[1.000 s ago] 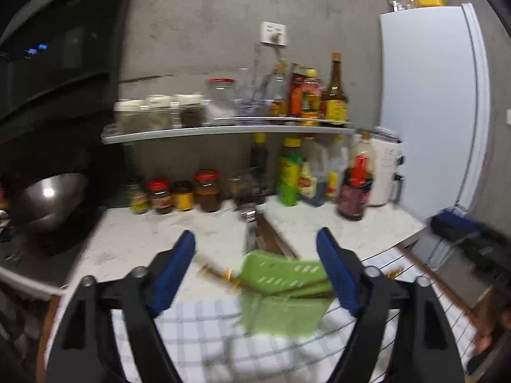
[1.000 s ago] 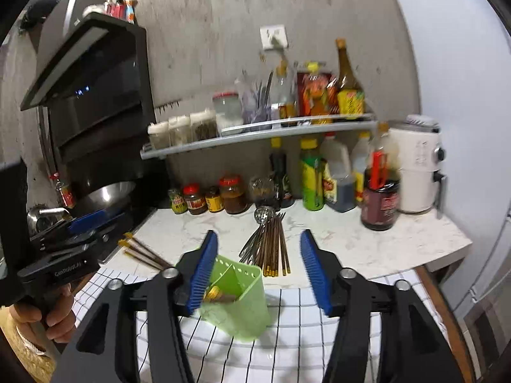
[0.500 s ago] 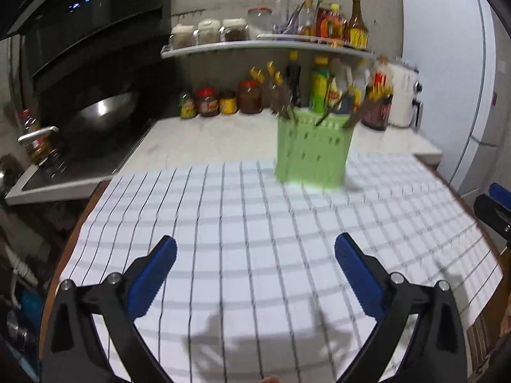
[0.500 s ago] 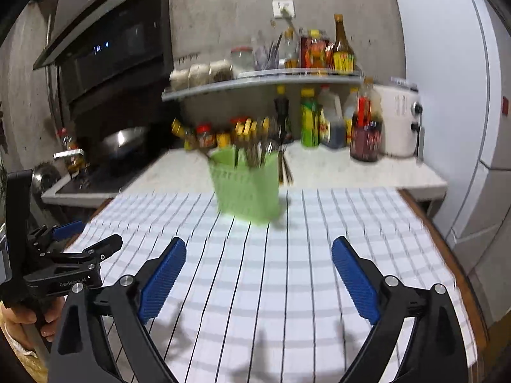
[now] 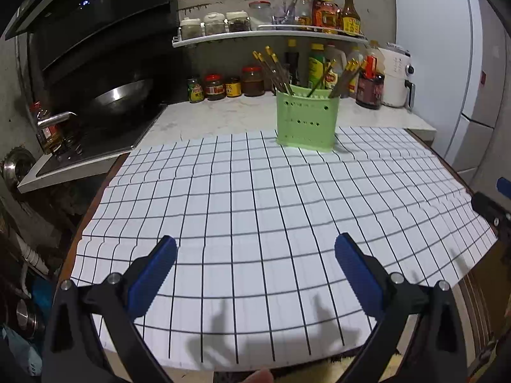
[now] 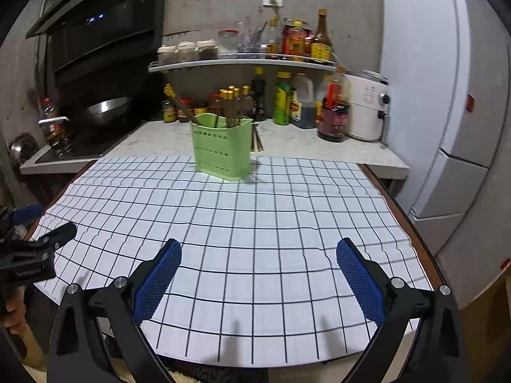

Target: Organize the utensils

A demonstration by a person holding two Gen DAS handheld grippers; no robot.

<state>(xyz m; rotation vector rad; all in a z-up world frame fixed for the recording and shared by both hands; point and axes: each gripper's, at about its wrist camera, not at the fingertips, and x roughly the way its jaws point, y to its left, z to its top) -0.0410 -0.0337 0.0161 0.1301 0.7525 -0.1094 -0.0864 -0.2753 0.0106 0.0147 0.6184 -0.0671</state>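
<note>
Chopsticks (image 5: 274, 70) upright in green holder (image 5: 306, 121); left claw (image 5: 255, 252), right claw (image 6: 258, 255) spread, empty.

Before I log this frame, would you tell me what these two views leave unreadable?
- Lower ends of the chopsticks: hidden by the green holder wall, both views.
- Loose chopsticks on the counter: mostly behind the holder, right view; unseen in the left.
- Jar labels: too small, both views.
- Right gripper: cut off by the left view's edge; its own view shows it open.
</note>
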